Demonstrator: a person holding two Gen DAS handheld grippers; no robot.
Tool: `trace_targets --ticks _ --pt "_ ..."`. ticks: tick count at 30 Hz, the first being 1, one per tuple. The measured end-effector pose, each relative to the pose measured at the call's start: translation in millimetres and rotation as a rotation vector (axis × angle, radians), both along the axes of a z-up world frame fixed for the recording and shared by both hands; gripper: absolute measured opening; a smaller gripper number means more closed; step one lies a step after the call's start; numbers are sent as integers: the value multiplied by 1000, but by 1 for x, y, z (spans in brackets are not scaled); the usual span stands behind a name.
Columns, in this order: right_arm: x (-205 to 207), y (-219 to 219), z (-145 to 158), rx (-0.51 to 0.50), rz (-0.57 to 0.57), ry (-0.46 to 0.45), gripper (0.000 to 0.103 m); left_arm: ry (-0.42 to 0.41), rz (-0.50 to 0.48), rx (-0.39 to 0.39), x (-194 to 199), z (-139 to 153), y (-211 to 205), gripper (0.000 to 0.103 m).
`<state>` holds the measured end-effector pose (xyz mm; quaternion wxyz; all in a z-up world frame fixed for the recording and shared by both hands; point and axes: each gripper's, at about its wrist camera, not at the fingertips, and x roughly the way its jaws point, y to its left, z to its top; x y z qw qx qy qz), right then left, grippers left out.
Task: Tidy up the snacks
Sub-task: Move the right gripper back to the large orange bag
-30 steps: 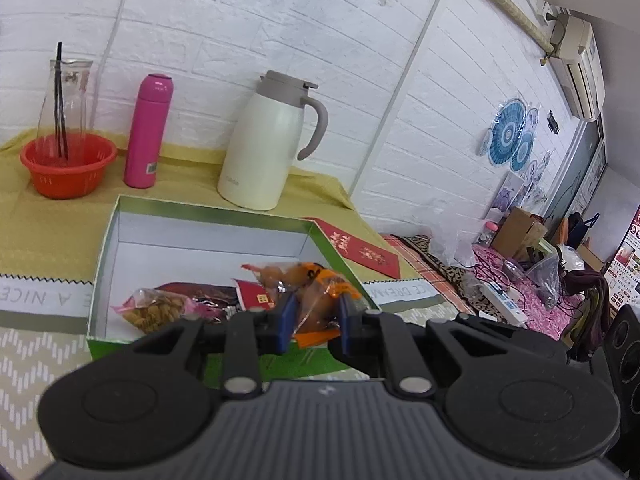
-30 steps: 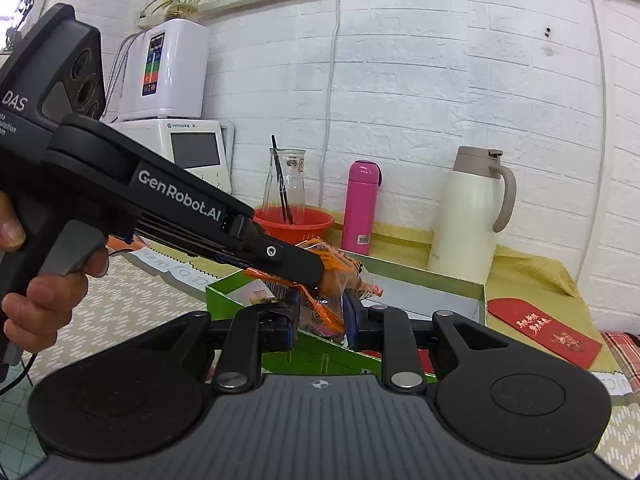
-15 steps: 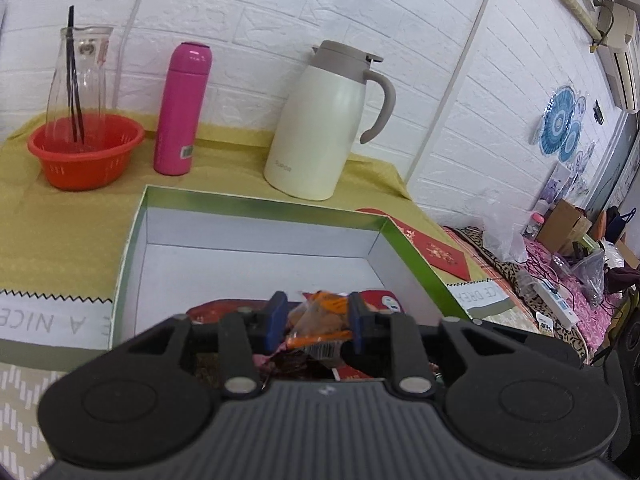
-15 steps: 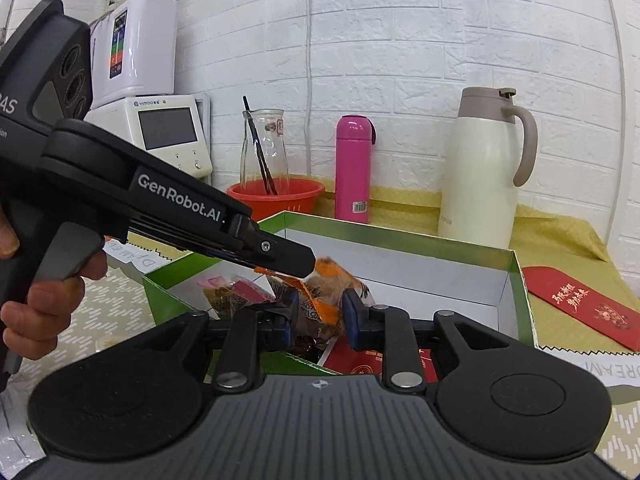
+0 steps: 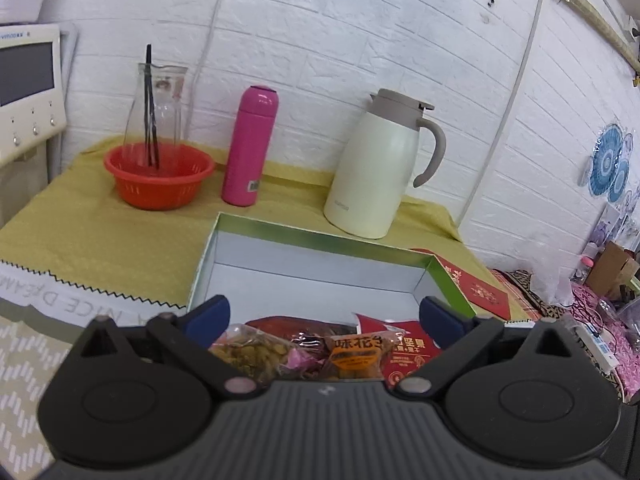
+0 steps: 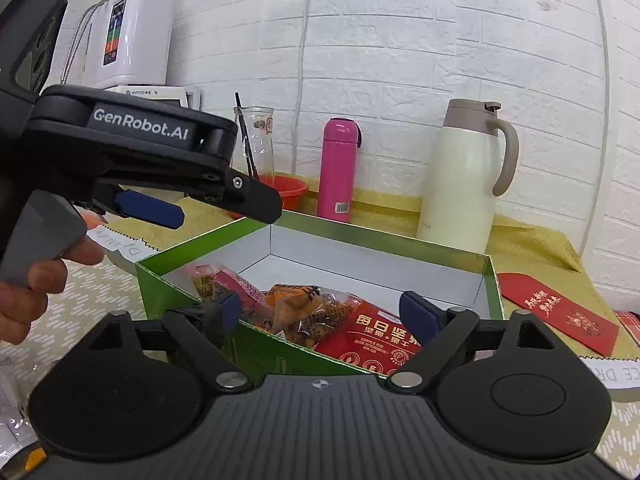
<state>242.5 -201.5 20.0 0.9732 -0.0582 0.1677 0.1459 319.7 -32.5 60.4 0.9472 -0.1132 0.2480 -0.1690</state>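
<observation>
Left wrist view: the left gripper (image 5: 326, 316), which pinched the orange snack packet (image 5: 357, 356) a second ago, now stands spread. The packet lies at 6 o'clock inside the green box (image 5: 320, 236), between the nut bag (image 5: 256, 354) and the red packet (image 5: 408, 346).

Right wrist view: the right gripper (image 6: 330, 312) has likewise spread, holding nothing, above the box's near wall. Judgement: this packet is delivered; both grippers are free for the next snack.

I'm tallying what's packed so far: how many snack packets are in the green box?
4 visible in the green box, all at its near end: a pink-trimmed packet leftmost, an orange packet beside it, a red nut packet right, a dark red packet behind. More may lie hidden underneath.
</observation>
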Motion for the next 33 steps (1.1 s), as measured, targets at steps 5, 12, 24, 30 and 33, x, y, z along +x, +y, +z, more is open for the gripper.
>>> trace_targets --ticks 5,12,24,30,33 --pt "-21 1 18 -24 4 -6 103 -9 -15 -1 -23 12 5 100" --pt "-58 0 40 -17 -37 18 103 5 -45 24 -70 27 6 100" --pt "-133 -3 22 66 -12 85 103 30 -69 2 -164 12 18 100" --pt "-145 9 2 114 29 158 103 68 21 -54 -193 -12 46 100" --pt "-141 21 -3 105 49 182 103 93 77 -49 -204 -24 61 100"
